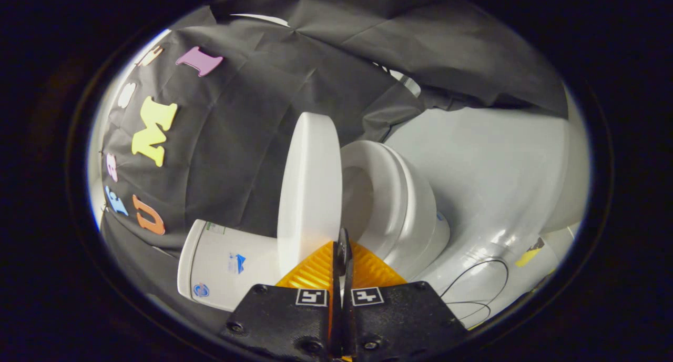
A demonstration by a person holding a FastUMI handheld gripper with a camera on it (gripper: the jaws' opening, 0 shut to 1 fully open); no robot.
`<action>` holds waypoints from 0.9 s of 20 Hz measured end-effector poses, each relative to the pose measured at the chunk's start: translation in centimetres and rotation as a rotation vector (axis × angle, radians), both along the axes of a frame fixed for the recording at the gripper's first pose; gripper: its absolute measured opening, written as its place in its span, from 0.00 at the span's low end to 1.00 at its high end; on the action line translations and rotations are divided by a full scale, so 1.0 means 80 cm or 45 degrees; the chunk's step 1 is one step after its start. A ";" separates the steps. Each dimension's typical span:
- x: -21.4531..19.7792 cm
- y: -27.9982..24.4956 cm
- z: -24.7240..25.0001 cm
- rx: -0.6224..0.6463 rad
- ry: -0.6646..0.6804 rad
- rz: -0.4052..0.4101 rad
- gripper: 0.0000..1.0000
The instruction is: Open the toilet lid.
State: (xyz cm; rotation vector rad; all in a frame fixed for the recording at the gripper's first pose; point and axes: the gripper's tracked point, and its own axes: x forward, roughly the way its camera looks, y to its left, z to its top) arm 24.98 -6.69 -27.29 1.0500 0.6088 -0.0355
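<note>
Gripper: our gripper (343, 246) is clenched, fingers together with nothing between them, at the lid's rim.
Lid: toilet lid (309, 193) swung well up off the seat (391, 193), near the tank (221, 264).
Risk: we judge it could drop back shut if we pull away before it rests there.
</note>
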 end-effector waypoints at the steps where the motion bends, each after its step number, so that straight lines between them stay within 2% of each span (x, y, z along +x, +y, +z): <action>1: 0.003 0.000 0.005 -0.011 0.011 -0.011 0.04; 6: 0.001 0.013 0.041 -0.113 -0.031 -0.014 0.04; 18: -0.003 0.062 0.121 -0.344 -0.111 0.063 0.04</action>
